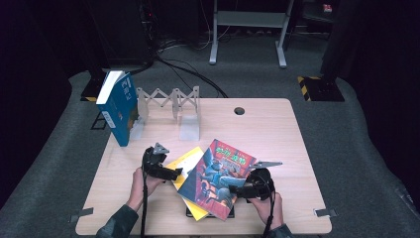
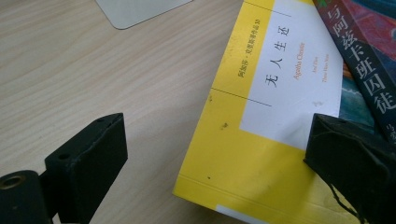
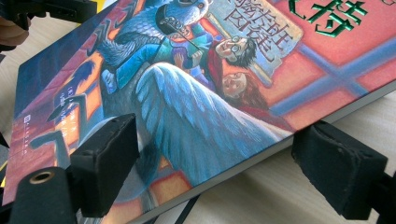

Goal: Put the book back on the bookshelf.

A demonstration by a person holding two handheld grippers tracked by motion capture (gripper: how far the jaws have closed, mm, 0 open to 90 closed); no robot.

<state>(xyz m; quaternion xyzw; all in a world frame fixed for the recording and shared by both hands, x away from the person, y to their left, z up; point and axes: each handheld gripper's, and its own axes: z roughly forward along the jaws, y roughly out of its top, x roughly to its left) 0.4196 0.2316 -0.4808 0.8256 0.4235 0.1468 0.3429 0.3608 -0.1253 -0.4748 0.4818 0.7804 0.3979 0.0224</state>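
Left gripper point(image 1: 174, 173) is sitting wide open over yellow book point(image 1: 187, 161), gripping nothing. Illustrated book point(image 1: 218, 177) is lying tilted on top, mid-table. Right gripper point(image 1: 234, 190) is straddling its near-right edge, jaws apart, not clamping.

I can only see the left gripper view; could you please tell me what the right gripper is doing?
Observer: The right gripper is open, with one jaw over the illustrated book's cover and the other off its edge.
Operator: Thank you. Is there anything farther back on the table?
Observer: Yes, a blue book stands upright at the far left corner, beside a white folding rack.
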